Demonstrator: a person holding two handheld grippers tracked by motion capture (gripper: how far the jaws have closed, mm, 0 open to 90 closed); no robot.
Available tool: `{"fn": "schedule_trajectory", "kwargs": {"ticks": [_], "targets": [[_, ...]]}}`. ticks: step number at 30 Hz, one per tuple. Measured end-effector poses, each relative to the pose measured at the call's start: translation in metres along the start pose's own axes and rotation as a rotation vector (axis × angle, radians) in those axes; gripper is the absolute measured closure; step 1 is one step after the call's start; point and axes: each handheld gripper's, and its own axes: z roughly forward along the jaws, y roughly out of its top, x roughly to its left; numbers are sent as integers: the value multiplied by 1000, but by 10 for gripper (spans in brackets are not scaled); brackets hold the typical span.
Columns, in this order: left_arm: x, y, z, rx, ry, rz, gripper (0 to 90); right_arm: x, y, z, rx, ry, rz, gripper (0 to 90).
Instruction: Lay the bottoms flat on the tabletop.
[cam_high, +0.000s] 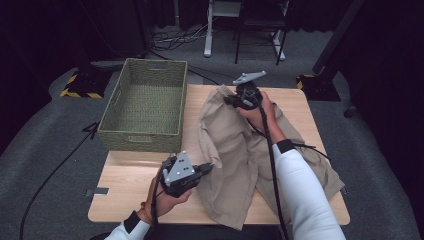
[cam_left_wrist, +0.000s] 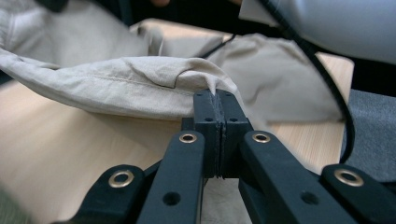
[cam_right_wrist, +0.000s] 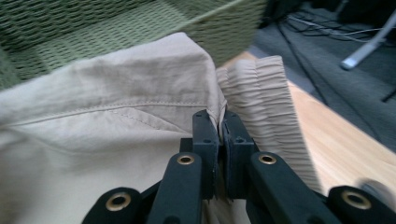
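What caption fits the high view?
Both grippers, left and right, pinch tan trousers beside a green basket.

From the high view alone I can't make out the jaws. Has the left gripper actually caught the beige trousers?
Observer: Yes. In the left gripper view the left gripper has its jaws shut on a fold of the beige trousers.
Operator: And the right gripper?
Observer: The right gripper is shut on the fabric beside the gathered waistband.
Operator: What lies behind it?
Observer: The green woven basket, close behind the cloth.
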Motion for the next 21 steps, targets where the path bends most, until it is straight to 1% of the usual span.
{"fn": "schedule_trajectory", "kwargs": {"ticks": [1,2,3,4,6,8,9,11,12,13,14,16,17,18,20,21], "targets": [[-3,6,6,-7,-15,9,888,-5,-3,-6,-3,-6,3,859],[-7,12,12,-11,-20,22,888,-10,-6,-13,-2,-15,7,858],[-10,17,19,-6,-30,47,888,-15,-10,-19,-2,-23,11,855],[-14,22,27,-4,-42,56,888,-21,-14,-25,-4,-28,22,854],[-22,28,45,6,-57,87,888,-32,-25,-34,6,-38,41,850],[-29,31,66,36,-73,115,888,-41,-37,-41,21,-55,65,848],[-32,30,77,52,-87,117,888,-45,-43,-43,35,-66,72,847],[-38,28,99,92,-112,128,887,-53,-55,-45,84,-98,65,843],[-41,26,110,114,-121,132,887,-57,-62,-46,95,-106,73,843],[-44,24,121,134,-132,137,887,-61,-69,-46,101,-106,96,844],[-47,21,131,155,-142,138,887,-66,-77,-46,117,-112,105,844],[-53,15,151,200,-171,136,887,-73,-93,-45,160,-144,124,844],[-56,11,159,229,-179,140,887,-77,-102,-44,178,-154,128,845],[-59,8,167,242,-187,144,887,-80,-111,-44,200,-163,138,844],[-64,2,178,287,-201,151,887,-87,-129,-42,233,-177,162,845],[-65,-1,182,301,-210,151,886,-89,-137,-40,258,-188,160,844]]}}
